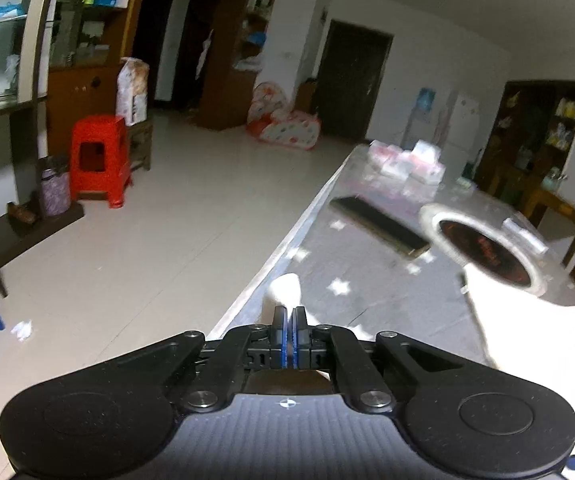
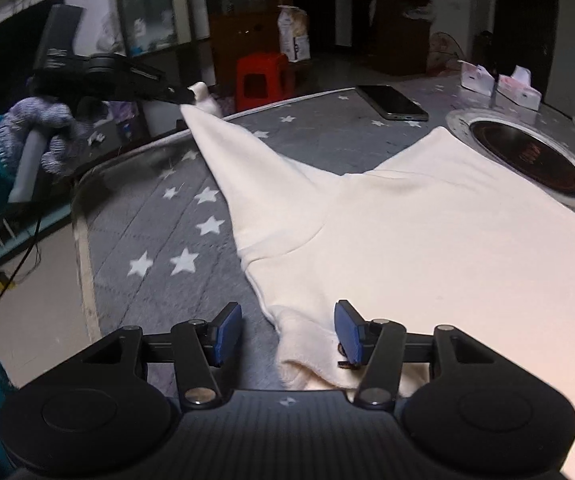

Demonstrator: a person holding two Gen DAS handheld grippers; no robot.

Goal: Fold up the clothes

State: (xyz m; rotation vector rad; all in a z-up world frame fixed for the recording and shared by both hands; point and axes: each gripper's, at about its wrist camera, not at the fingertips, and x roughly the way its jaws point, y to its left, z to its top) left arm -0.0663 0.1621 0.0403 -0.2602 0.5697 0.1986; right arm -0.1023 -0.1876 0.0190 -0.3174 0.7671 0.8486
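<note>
— Hand-held gripper on the left: what is being held by it?

— The end of a sleeve is pinched between its blue pads, which are pressed tight together. The sleeve is pulled out long and lifted up off the bench, near the bench's edge.

— And the right hand-held gripper?

— Nothing is held there. Its pads are spread wide apart, and it is kept low, just above the collar of the white top.

— Where is the top?

— It is laid out flat on the starry bench, with its far edge over a round dark plate. A phone and some tissue packs are farther back.

— How much has been done?

— Not much, it seems. The top is spread out, but no fold can be seen yet. The sleeve is likely meant to be laid across the body first. Then the other side, which cannot be seen well, and the body itself are left to be folded.
</note>
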